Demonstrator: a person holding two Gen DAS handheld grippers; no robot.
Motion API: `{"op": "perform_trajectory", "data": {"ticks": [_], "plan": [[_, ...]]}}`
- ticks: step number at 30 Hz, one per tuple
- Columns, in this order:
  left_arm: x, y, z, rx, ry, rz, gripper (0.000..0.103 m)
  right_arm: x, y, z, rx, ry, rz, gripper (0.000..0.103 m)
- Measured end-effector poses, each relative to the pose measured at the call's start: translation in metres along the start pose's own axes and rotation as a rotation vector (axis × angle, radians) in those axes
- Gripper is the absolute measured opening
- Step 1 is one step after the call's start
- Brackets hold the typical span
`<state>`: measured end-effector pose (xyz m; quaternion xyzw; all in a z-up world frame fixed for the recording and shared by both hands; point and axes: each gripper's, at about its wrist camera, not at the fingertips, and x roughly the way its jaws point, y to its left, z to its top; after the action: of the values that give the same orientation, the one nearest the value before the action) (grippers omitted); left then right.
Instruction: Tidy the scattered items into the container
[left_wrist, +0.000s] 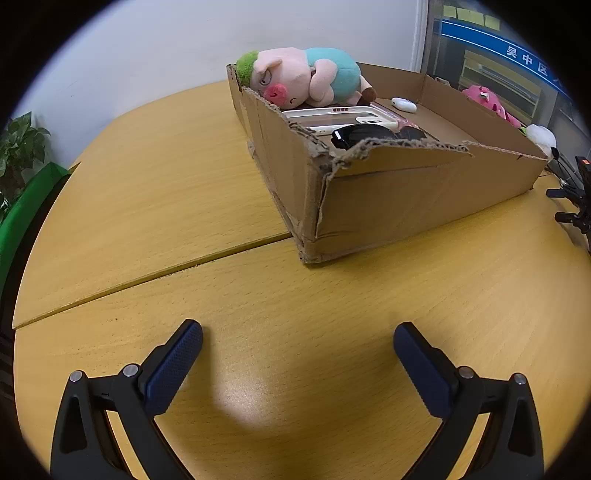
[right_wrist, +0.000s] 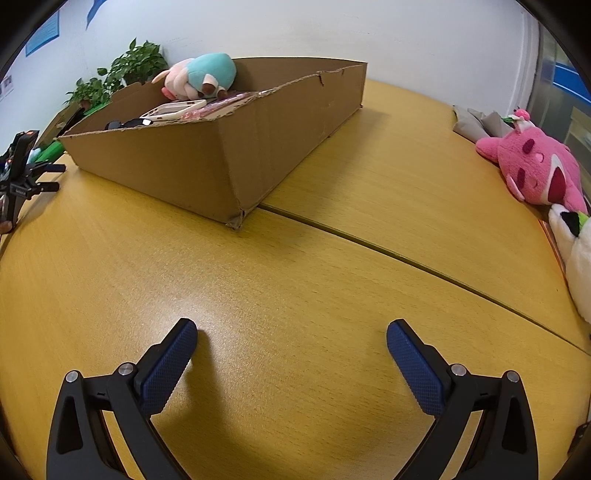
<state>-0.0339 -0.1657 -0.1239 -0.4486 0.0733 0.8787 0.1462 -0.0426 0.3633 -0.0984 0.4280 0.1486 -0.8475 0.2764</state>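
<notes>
Left wrist view, cardboard box (left_wrist: 388, 192) ahead of spread, empty left gripper (left_wrist: 298, 341)

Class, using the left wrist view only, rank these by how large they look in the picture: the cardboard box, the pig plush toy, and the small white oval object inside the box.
1. cardboard box, by far the largest.
2. pig plush toy, lying across the box's far corner.
3. small white oval object, the smallest; it lies farther back, though the gap is too wide for that to matter.

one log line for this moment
left hand-held gripper open, empty | right hand-held gripper open, empty | pig plush in cardboard box
</notes>
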Motion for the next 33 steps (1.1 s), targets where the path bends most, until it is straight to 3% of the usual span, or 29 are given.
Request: {"op": "perform_trajectory", "data": {"ticks": [33], "plan": [[-0.0017,0.0029,-0.0002,0.002,0.007,-0.006,0.103,0.0034,0.0005,0.0035,-0.02,-0.003,0.014,0.103]]}}
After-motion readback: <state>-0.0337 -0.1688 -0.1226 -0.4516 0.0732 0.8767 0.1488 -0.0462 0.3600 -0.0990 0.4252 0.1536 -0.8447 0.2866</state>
